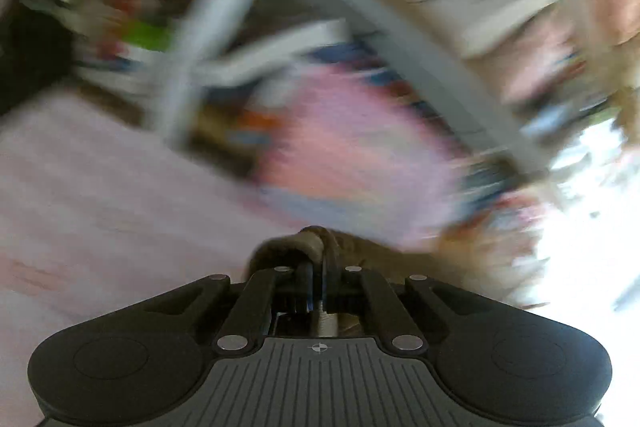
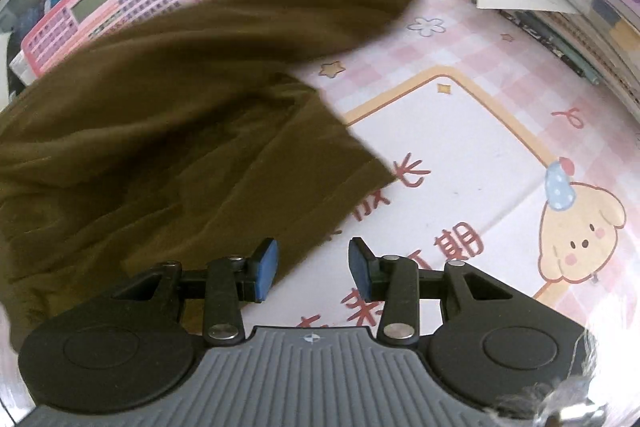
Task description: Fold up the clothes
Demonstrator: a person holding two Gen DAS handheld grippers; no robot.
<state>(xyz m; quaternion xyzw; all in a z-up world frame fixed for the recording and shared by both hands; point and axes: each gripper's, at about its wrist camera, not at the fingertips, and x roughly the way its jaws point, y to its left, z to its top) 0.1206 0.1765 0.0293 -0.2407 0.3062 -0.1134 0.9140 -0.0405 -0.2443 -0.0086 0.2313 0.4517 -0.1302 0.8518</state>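
Pink checkered tabletop [image 2: 460,39] with cartoon dog print, bookshelf behind. My left view is badly motion-blurred; my left claw [image 1: 318,267] is clamped on a bunch of the olive-brown fabric garment [image 2: 168,131]. That garment lies crumpled across the tabletop's left side, beside a pink keypad toy [image 2: 108,3]. My right claw [image 2: 314,269] hangs with jaws apart at the garment's near edge, gripping nothing.

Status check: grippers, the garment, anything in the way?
Left gripper shut on brown garment, view blurred. Right gripper open, empty, at garment's edge. Pink toy and books border the mat.
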